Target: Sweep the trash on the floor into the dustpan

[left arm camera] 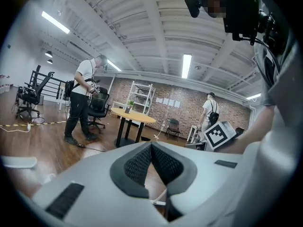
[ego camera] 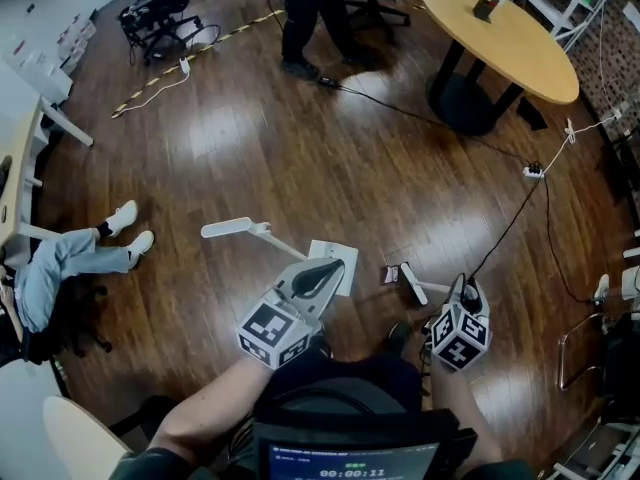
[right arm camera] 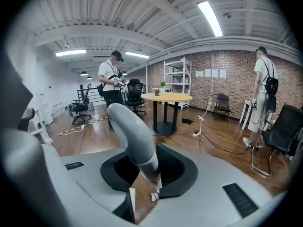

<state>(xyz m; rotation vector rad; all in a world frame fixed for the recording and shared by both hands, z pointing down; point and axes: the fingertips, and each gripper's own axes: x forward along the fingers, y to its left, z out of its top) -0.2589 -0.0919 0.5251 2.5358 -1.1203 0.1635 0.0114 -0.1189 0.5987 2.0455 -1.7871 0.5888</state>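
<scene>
Our right claw [ego camera: 464,290] grips the broom [right arm camera: 135,136] handle. Our left claw [ego camera: 330,270], tips together, sits at the dustpan [ego camera: 322,250]. Trash [ego camera: 388,274] lies on the floor [ego camera: 300,148] between dustpan and broom head.

The white dustpan [ego camera: 336,256] lies flat on the dark wooden floor [ego camera: 300,148]. Its square pan is at the right, and its long handle runs off to the left and ends in a broader grip. Just right of the pan, and apart from it, the brush [ego camera: 412,285] rests its narrow white head on the boards. Its curved grey handle is clamped between the jaws of the right hand-held gripper [ego camera: 466,288]. A small trash scrap [ego camera: 389,274] lies at the far end of the brush head, between brush and pan.
</scene>
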